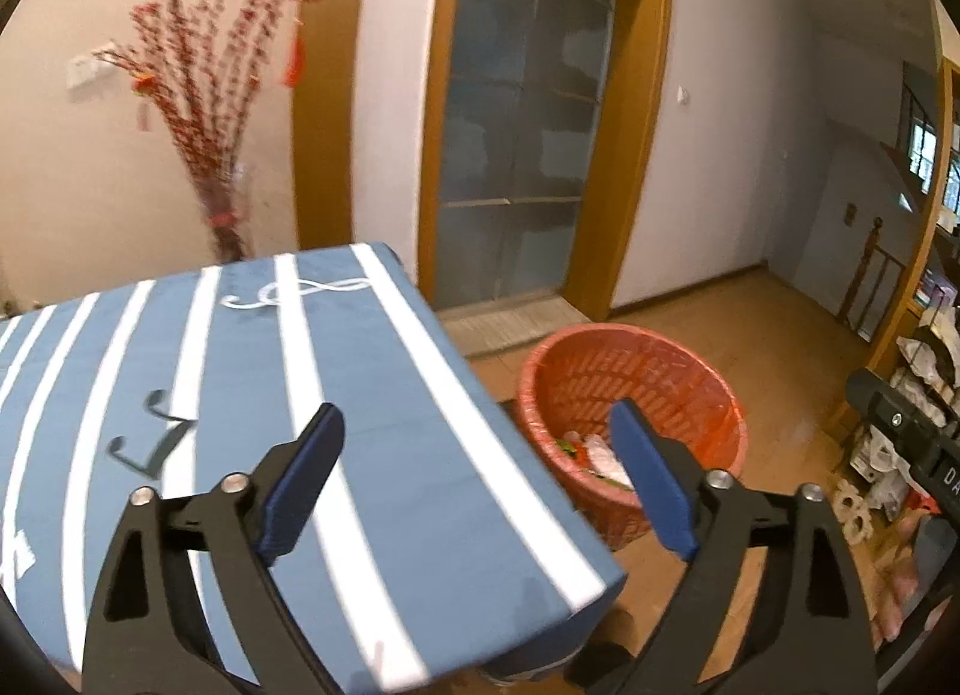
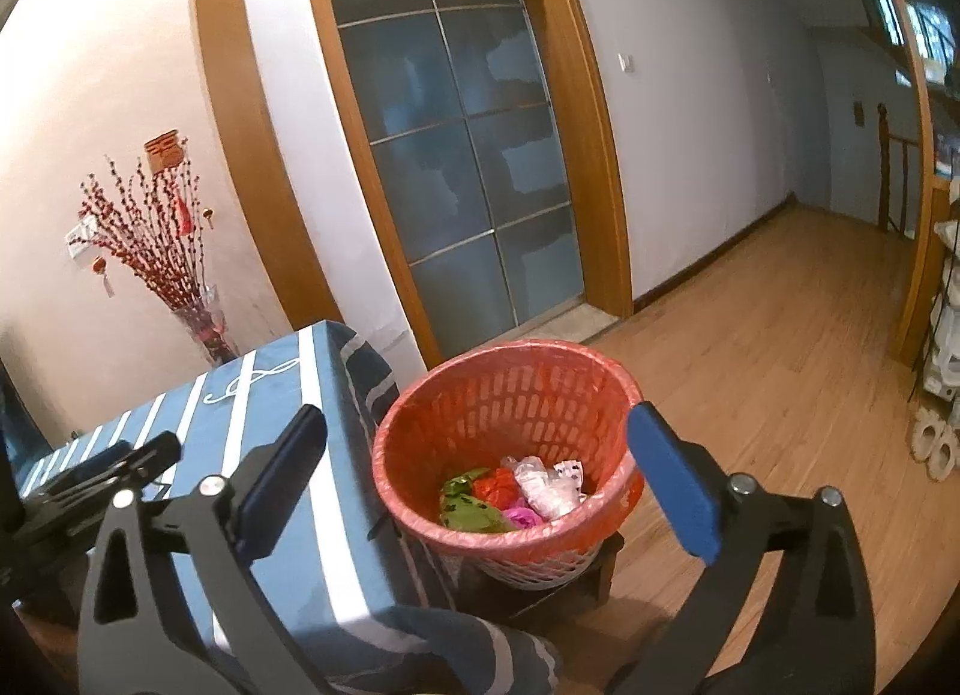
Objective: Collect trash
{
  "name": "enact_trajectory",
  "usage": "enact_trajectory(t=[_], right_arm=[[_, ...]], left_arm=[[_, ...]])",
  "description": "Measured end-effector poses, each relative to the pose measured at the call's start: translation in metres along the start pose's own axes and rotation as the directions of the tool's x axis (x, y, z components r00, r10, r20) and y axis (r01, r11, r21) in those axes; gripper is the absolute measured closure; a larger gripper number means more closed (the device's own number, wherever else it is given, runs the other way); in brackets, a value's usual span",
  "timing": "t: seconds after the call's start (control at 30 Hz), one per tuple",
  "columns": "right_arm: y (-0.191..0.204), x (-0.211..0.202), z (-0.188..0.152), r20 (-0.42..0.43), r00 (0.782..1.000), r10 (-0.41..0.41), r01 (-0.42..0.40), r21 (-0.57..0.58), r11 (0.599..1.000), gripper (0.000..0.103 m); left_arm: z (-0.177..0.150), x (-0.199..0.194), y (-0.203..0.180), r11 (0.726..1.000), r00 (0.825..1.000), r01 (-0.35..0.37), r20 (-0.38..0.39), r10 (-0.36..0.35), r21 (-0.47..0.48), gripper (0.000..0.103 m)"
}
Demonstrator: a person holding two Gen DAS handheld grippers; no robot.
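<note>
Blue-and-white striped cloth over table [image 1: 372, 455], far left to centre; no trash visible on the part shown. Left gripper [image 1: 474, 437] above table's right edge, jaws spread wide, nothing held. Red bin [image 2: 420, 413] just right of table, raised on low dark stand [image 2: 606, 569] on wood floor [image 2: 780, 395]; lined with thin red bag. Bin contents, left to right: green wrapper [image 2: 471, 506], red scrap [image 2: 498, 482], pink scrap [image 2: 521, 517], clear crumpled plastic [image 2: 549, 488], all low in the bottom, bin mostly unfilled. Right gripper [image 2: 477, 434] over bin mouth, jaws likewise wide apart and empty. Step judged: drop into bin complete or between picks, both tools free. Next move likely calls for search of table for further trash, then descent with jaws apart either side of piece.
</note>
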State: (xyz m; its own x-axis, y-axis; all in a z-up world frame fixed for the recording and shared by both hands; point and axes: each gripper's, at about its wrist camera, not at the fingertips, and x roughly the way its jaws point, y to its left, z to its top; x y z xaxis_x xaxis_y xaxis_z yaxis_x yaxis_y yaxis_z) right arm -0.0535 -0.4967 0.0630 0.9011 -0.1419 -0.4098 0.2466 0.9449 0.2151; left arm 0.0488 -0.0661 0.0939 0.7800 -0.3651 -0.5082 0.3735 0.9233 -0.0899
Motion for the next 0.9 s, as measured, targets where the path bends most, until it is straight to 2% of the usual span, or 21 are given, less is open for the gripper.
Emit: enact_trajectory(t=[0.23,0.47,0.67,0.9], right_arm=[[0.024,-0.028,-0.022,0.038,0.998,-0.053,0.056,-0.076,0.996,0.004],[0.043,-0.048,-0.046,0.081,0.989,-0.12,0.131,-0.138,0.982,0.005],[0.055,-0.07,-0.064,0.145,0.978,-0.152,0.176,-0.167,0.97,0.005],[0.053,-0.076,-0.076,0.117,0.98,-0.162,0.179,-0.146,0.973,0.005]], left_arm=[[-0.023,-0.039,0.022,0.994,0.99,-0.111,0.087,0.112,-0.019,0.004],[-0.046,-0.066,0.028,0.972,0.959,-0.232,0.163,0.233,-0.024,0.003],[-0.063,-0.076,0.03,0.957,0.938,-0.288,0.187,0.29,-0.038,0.003],[-0.081,-0.088,0.024,0.941,0.915,-0.336,0.224,0.336,-0.037,0.003]])
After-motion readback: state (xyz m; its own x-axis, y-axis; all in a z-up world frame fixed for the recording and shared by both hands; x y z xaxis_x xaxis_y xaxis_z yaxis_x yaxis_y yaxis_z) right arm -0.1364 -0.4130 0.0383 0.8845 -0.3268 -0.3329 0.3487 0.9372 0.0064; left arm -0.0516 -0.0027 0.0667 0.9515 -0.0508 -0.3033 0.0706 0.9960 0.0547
